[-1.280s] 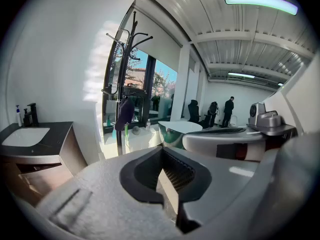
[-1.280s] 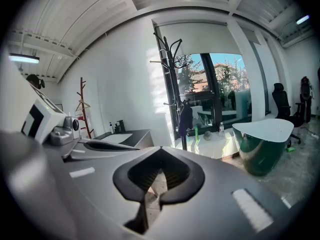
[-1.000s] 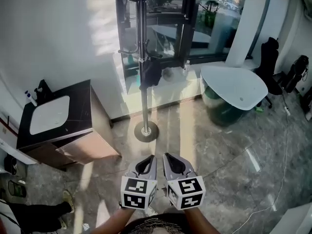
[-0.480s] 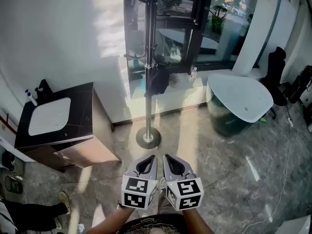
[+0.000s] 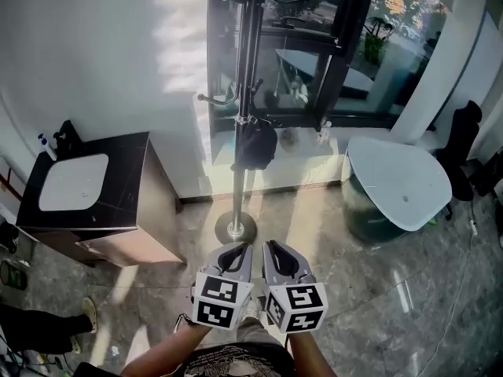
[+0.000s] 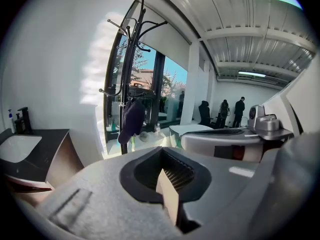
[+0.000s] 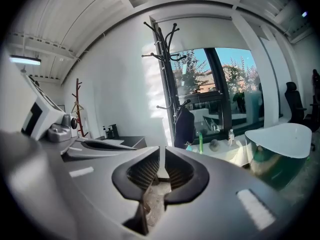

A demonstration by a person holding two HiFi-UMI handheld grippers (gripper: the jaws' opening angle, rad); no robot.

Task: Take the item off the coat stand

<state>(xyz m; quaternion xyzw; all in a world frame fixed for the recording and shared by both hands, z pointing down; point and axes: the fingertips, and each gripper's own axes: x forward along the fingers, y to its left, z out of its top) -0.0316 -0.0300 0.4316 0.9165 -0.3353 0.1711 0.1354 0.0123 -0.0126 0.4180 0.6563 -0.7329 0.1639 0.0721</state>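
Observation:
A tall dark coat stand (image 5: pixel 240 124) rises by the window, its round base (image 5: pixel 235 228) on the stone floor. A dark item (image 5: pixel 255 145) hangs from one of its lower hooks, also seen in the left gripper view (image 6: pixel 131 123) and the right gripper view (image 7: pixel 184 126). Both grippers are held side by side low in front of me, well short of the stand. My left gripper (image 5: pixel 238 250) (image 6: pixel 161 171) is shut and empty. The jaws of my right gripper (image 5: pixel 271 249) (image 7: pixel 160 156) are just opening from shut, showing only a hairline slit with nothing between them.
A black cabinet (image 5: pixel 130 210) with a white sink (image 5: pixel 72 181) stands to the left of the stand. To the right are a white-topped table (image 5: pixel 397 181) on a green base and a black chair (image 5: pixel 464 136). A person's leg (image 5: pixel 43 327) shows at lower left.
The stand and its hanging item have shifted right and sit a little nearer in the head view. Both grippers stay close together in front of me.

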